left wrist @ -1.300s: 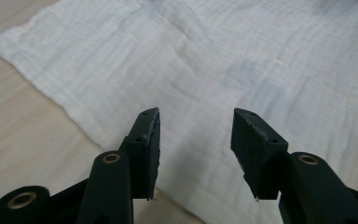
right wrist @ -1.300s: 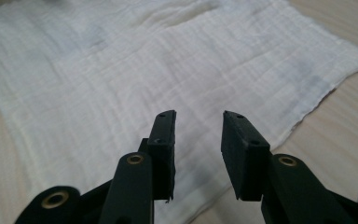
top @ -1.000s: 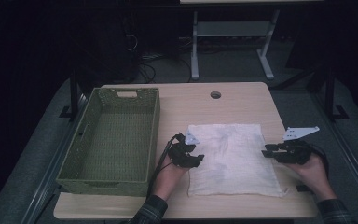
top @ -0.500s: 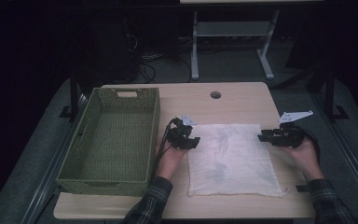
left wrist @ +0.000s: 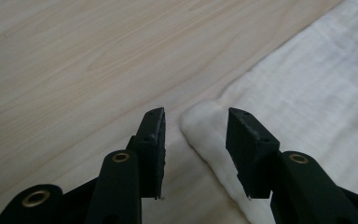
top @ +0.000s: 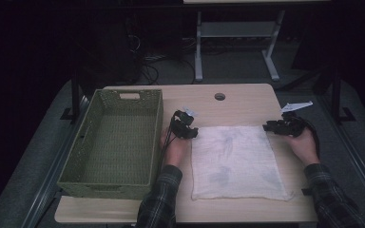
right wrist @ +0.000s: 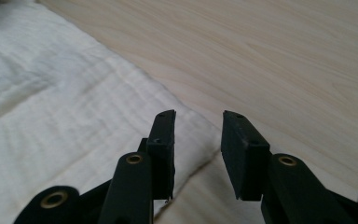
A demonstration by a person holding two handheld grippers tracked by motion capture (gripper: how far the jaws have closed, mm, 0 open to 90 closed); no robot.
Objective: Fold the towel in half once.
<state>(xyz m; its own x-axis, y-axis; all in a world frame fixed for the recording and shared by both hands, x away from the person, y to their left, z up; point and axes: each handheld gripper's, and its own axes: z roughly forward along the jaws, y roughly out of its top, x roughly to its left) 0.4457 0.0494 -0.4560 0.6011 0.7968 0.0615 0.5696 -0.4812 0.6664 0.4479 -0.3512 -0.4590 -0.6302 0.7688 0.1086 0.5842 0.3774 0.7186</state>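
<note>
Left tongs (left wrist: 195, 140) open, jaws straddling the far-left corner of the white cloth (top: 235, 159) lying flat on the counter (top: 247, 102). Right tongs (right wrist: 198, 144) open, astride the far-right corner. Each corner sits nearest its own hand.

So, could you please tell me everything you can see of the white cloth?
The white cloth is a soft, faintly ribbed rectangle lying flat on the wooden table, right of the green basket. Its far corners sit between the open jaws of the left hand-held gripper and right hand-held gripper, not yet pinched.
</note>
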